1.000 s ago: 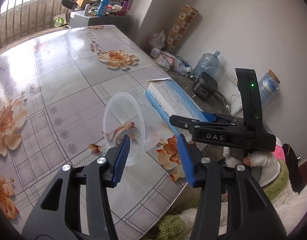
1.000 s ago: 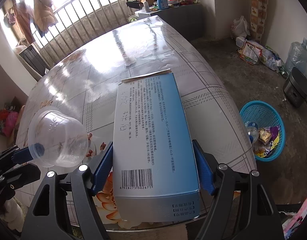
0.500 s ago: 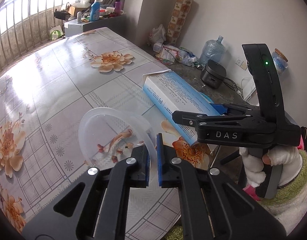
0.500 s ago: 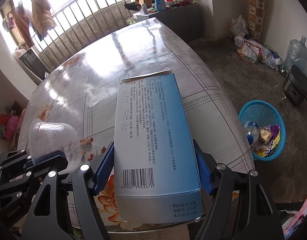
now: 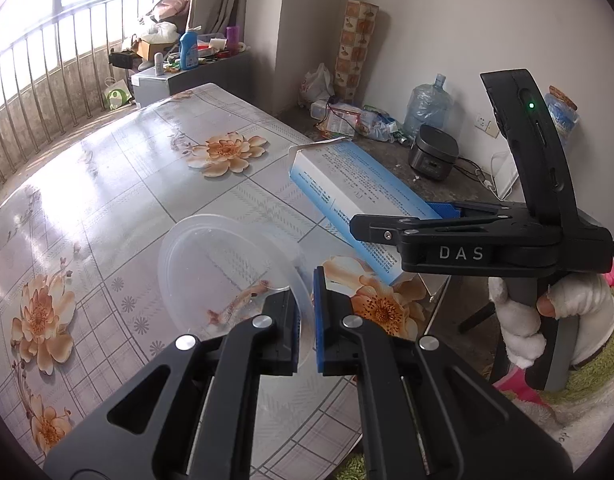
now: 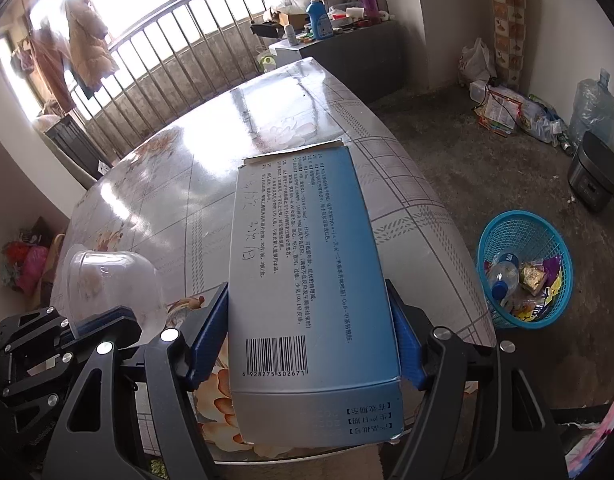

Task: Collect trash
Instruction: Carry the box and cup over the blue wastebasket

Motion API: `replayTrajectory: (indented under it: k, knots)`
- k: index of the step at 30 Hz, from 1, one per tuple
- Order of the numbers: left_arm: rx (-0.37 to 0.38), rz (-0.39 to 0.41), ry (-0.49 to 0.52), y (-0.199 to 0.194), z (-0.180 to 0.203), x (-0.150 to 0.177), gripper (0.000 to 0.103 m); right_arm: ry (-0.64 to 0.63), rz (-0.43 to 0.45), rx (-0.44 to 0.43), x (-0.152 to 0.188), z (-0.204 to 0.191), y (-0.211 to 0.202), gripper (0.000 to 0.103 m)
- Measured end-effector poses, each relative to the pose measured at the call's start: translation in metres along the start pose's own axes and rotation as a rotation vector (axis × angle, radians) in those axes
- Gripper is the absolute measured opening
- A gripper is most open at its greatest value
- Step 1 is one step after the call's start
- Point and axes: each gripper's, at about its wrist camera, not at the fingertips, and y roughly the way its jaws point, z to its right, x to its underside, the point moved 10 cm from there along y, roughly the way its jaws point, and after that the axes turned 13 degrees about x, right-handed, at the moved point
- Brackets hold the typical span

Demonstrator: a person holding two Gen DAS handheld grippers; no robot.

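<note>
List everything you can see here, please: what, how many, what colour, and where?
plastic cup: one, clear, pinched at its rim over the table
carton: one, blue and white, at the table's near edge
table: one, grey floral cover
basket: one, blue, on the floor, holding rubbish
water jug: one, pale blue, by the wall
cooker: one, black, on the floor
detergent bottle: one, blue, on the far cabinet
left gripper: fingers shut on the cup
right gripper: blue fingers clamping the carton's sides
gloved hand: white, holding the right gripper
</note>
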Motion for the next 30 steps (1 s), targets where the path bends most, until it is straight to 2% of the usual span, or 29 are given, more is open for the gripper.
replayTrajectory:
  k: [11,15,19,23,27,30]
  knots:
    - [-0.027,0.014,0.047,-0.007,0.012,-0.012,0.004,0.062,0.060,-0.020,-0.011,0.025,-0.018,0.070]
    - [-0.006,0.024,0.084,-0.007,0.023,-0.030,0.004,0.112,0.123,0.018,-0.023,0.056,-0.035,0.070]
    - [0.060,0.044,0.133,-0.001,0.041,-0.063,0.004,0.225,0.207,0.114,-0.036,0.118,-0.060,0.070]
    - [0.172,0.027,0.167,0.026,0.069,-0.100,0.004,0.394,0.242,0.203,-0.028,0.199,-0.077,0.070]
    - [0.308,-0.056,0.145,0.080,0.097,-0.131,0.004,0.561,0.208,0.259,-0.002,0.269,-0.070,0.070]
    - [0.388,-0.148,0.105,0.133,0.115,-0.147,0.004,0.658,0.162,0.237,0.015,0.299,-0.049,0.070]
